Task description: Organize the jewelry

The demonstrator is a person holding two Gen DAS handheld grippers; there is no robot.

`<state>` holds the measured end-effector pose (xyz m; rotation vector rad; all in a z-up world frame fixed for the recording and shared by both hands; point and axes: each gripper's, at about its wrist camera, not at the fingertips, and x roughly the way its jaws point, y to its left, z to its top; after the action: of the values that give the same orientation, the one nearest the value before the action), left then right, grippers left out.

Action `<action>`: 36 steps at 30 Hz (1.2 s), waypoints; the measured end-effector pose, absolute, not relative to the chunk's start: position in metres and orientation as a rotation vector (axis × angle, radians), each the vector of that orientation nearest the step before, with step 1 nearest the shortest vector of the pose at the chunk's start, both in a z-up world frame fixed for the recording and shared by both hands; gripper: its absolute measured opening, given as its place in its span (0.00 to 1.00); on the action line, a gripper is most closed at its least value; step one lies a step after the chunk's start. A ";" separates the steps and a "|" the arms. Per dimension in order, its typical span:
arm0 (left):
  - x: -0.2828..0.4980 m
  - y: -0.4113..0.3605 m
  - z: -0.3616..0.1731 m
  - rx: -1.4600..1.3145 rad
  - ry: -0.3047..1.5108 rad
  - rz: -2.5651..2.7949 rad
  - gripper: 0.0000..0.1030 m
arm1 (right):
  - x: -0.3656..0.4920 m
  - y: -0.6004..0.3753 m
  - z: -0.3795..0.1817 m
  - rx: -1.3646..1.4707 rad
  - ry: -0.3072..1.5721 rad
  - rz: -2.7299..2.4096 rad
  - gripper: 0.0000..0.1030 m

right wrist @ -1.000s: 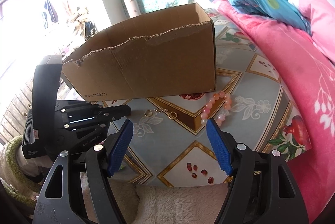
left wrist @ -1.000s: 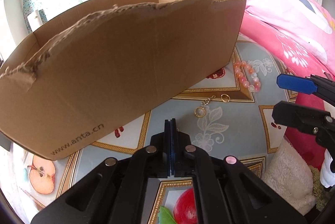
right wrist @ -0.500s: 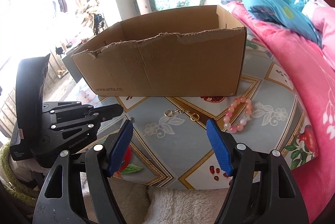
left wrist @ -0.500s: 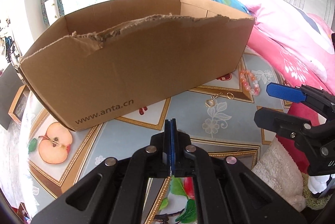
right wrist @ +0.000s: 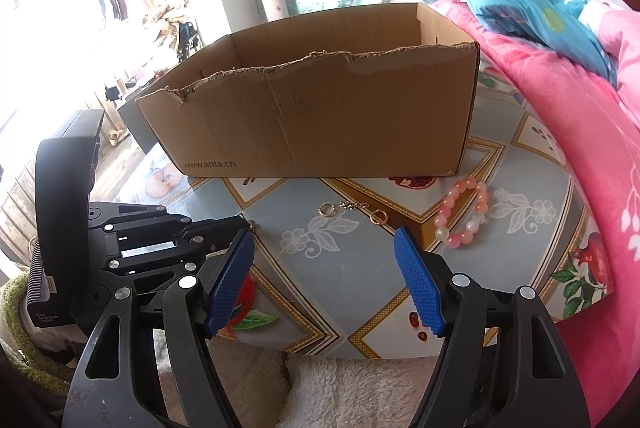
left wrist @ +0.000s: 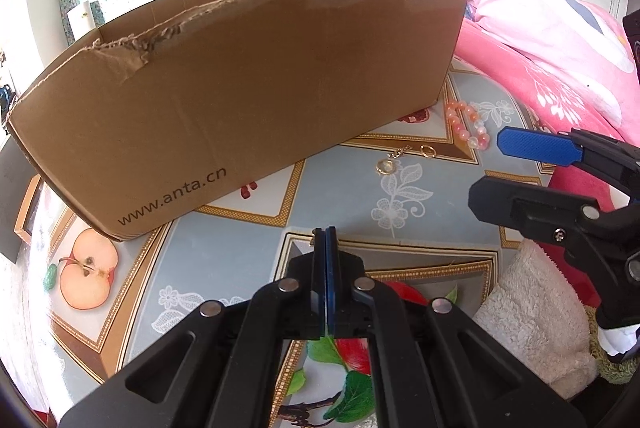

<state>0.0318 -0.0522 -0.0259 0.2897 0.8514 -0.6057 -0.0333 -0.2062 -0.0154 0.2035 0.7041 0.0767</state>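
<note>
An open cardboard box [left wrist: 248, 88] [right wrist: 320, 124] stands on the patterned tablecloth [left wrist: 400, 204]. In front of it lie a pink bead bracelet [left wrist: 466, 122] [right wrist: 464, 214], a gold chain with a ring pendant [left wrist: 390, 162] [right wrist: 340, 207] and a small gold ring [left wrist: 428, 149] [right wrist: 378, 216]. My left gripper [left wrist: 325, 232] [right wrist: 250, 224] is shut, with a tiny gold piece showing at its tip; I cannot tell what it is. My right gripper [right wrist: 324, 248] [left wrist: 500, 164] is open and empty, short of the jewelry.
A pink quilt [right wrist: 580, 132] and blue bedding [right wrist: 532, 8] lie to the right. A white fluffy cloth [right wrist: 352, 384] [left wrist: 532, 320] hangs at the table's near edge. Clutter and a window are at the far left.
Both grippers have drawn back and risen, so the box and jewelry look farther off. The left stays shut, the right stays open.
</note>
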 end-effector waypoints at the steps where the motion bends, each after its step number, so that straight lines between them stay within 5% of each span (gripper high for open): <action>1: 0.031 -0.052 -0.026 0.291 0.851 -0.605 0.00 | -0.033 -0.206 -0.015 0.203 0.703 0.077 0.66; 6: 0.030 -0.050 -0.021 0.284 0.833 -0.605 0.00 | -0.033 -0.205 -0.016 0.204 0.704 0.084 0.66; 11: 0.033 -0.049 -0.019 0.287 0.829 -0.596 0.24 | -0.032 -0.204 -0.017 0.206 0.707 0.090 0.66; 36: 0.037 -0.068 -0.026 0.353 0.824 -0.634 0.12 | -0.034 -0.207 -0.017 0.216 0.706 0.091 0.66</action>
<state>0.0371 -0.0681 -0.0261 0.3525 0.8245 -0.6339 -0.0341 -0.2074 -0.0168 0.2161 0.7058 0.0913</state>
